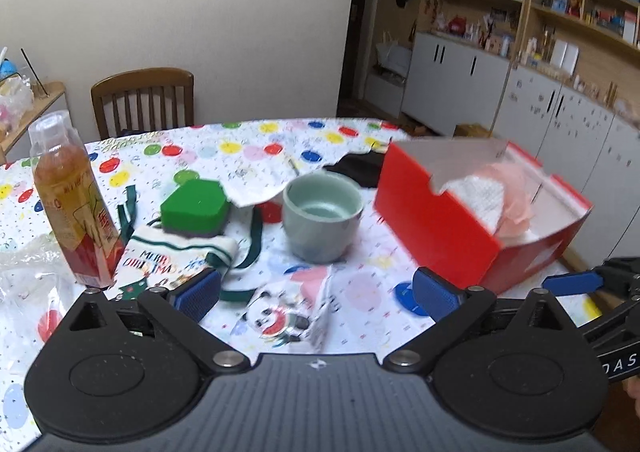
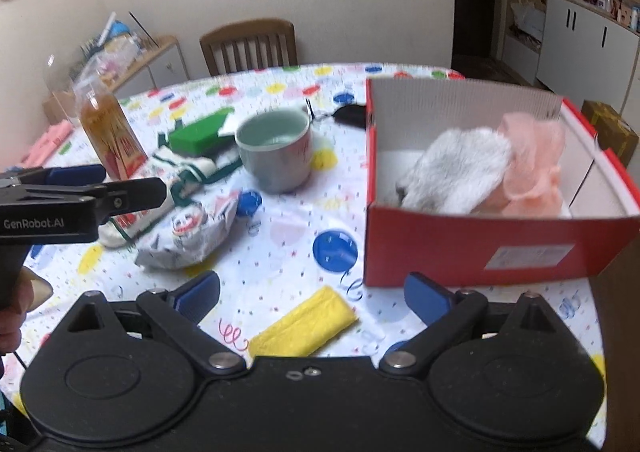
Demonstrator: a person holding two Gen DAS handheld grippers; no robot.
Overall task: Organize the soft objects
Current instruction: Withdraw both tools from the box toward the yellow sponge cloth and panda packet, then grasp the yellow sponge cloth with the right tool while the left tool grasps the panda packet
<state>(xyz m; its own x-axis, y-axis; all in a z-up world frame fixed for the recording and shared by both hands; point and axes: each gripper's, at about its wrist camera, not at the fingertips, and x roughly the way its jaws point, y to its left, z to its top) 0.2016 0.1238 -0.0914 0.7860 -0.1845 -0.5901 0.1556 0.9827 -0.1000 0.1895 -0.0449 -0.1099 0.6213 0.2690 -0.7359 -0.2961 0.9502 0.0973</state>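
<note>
My left gripper (image 1: 316, 294) is open wide just above the table, and a panda-print soft pouch (image 1: 288, 312) lies between its blue pads. Beyond it lie a Christmas sock (image 1: 172, 256) and a green sponge (image 1: 194, 208). My right gripper (image 2: 314, 298) is also open, with a folded yellow cloth (image 2: 304, 326) on the table between its fingers. The red box (image 2: 480, 240) stands just ahead to the right and holds a white fluffy item (image 2: 456, 172) and a pink soft item (image 2: 532, 156). The left gripper (image 2: 132, 180) shows at the left edge of the right wrist view, over the sock.
A grey-green cup (image 1: 322, 218) stands mid-table between the sponge and the red box (image 1: 472, 212). A bottle of amber liquid (image 1: 76, 204) stands at the left beside crumpled clear plastic (image 1: 24, 272). A black item (image 2: 350, 114) lies behind the cup. A wooden chair (image 1: 142, 100) is at the far side.
</note>
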